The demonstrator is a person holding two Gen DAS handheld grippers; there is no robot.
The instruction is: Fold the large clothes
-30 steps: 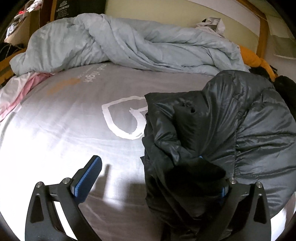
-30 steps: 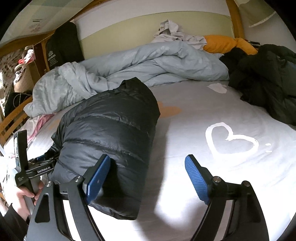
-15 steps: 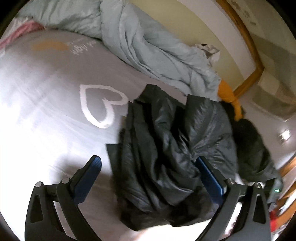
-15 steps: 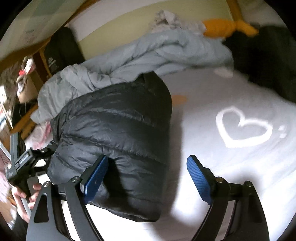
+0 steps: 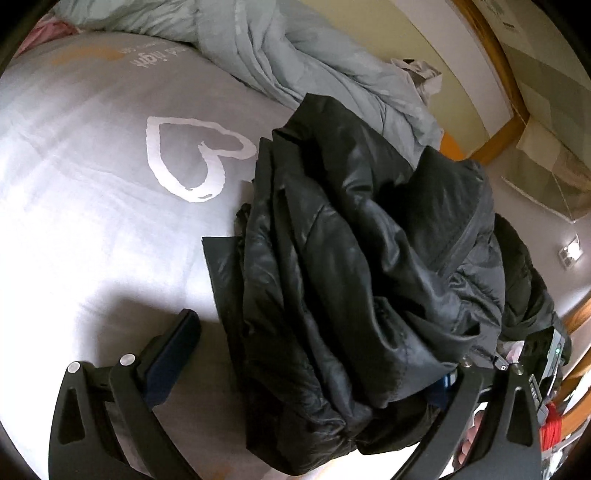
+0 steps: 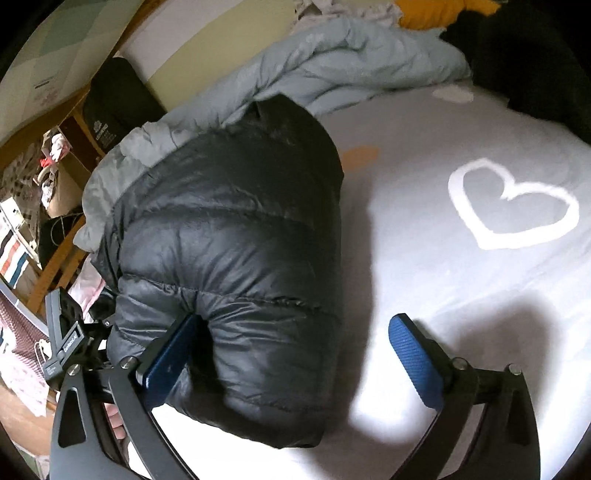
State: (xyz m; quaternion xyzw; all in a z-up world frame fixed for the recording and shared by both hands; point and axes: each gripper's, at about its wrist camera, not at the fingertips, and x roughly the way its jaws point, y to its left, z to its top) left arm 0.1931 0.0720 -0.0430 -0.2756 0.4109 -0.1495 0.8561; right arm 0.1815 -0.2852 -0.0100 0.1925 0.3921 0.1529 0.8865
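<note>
A black puffer jacket point(image 5: 369, 258) lies bundled in thick folds on the grey bed sheet point(image 5: 92, 184). My left gripper point(image 5: 314, 365) stands wide at the jacket's near end. Its left finger point(image 5: 177, 343) is over bare sheet, and its right finger is mostly buried under the fabric. In the right wrist view the jacket point(image 6: 229, 240) shows its smooth quilted back. My right gripper point(image 6: 291, 350) is opening around the jacket's near corner. Its left pad point(image 6: 170, 354) rests against the quilting and its right pad point(image 6: 413, 350) hangs free over the sheet. The left gripper point(image 6: 62, 347) shows beyond the jacket's left side.
A crumpled pale blue duvet point(image 5: 295, 62) lies along the headboard side. A white heart print point(image 6: 513, 203) marks the sheet to the jacket's right. Dark clothes point(image 6: 535, 55) and an orange item point(image 6: 443, 11) pile up at the far right. A wooden bed frame point(image 5: 491, 66) edges the mattress.
The left wrist view has rolled and closed in on the jacket, whose end now covers the right finger. The right gripper has sunk, its jaws wider, its left pad now against the jacket.
</note>
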